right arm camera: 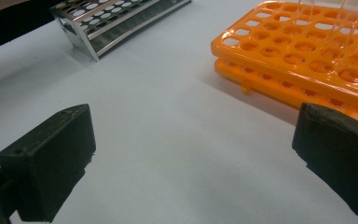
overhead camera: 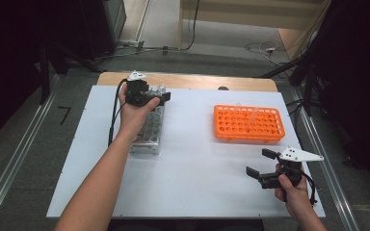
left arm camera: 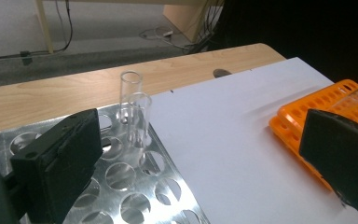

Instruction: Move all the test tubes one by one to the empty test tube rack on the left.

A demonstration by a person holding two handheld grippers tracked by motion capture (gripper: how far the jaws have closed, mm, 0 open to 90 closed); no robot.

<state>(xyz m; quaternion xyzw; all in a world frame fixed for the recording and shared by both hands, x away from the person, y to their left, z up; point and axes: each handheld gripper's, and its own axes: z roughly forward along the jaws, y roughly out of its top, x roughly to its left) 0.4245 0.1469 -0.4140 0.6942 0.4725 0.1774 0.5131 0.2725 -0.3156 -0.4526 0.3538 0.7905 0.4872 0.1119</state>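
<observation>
A shiny metal tube rack (overhead camera: 150,137) stands at the left of the white table. My left gripper (overhead camera: 161,98) hovers over its far end, open with nothing between the jaws. In the left gripper view, two clear glass tubes (left arm camera: 137,116) stand upright in the metal rack (left arm camera: 135,186), just beyond the open gripper (left arm camera: 200,140). An orange tube rack (overhead camera: 249,123) sits at the right, with a few clear tubes (right arm camera: 349,23) standing in it. My right gripper (overhead camera: 260,162) rests low near the table's front right, open and empty, facing the orange rack (right arm camera: 298,60).
The white board (overhead camera: 197,163) lies on a wooden table (overhead camera: 197,81) whose far edge shows a small dark hole (left arm camera: 221,73). Cables trail over the floor beyond. Dark equipment stands at both sides.
</observation>
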